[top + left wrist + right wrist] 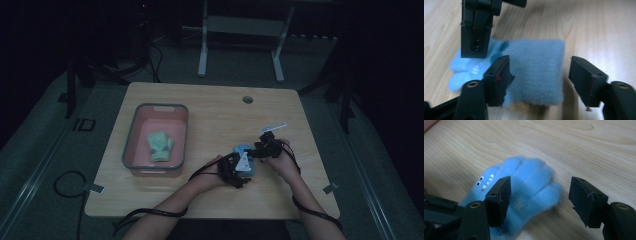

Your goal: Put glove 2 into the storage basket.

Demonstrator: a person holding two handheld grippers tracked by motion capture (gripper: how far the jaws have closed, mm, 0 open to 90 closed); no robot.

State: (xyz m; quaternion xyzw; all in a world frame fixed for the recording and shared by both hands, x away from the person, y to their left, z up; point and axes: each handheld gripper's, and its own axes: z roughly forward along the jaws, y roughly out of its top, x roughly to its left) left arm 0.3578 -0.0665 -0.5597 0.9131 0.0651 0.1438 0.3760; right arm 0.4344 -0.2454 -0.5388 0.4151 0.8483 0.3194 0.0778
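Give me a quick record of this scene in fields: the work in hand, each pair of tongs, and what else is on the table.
work in hand: blue glove lying flat on the wooden table
left tongs: open, straddling the glove's cuff, pads not pressing
right tongs: open, over the glove's finger end
glove marking: small eyes and white teeth, seen in the right gripper view
bin: pink with grey rim, on the table's left
bin contents: green glove
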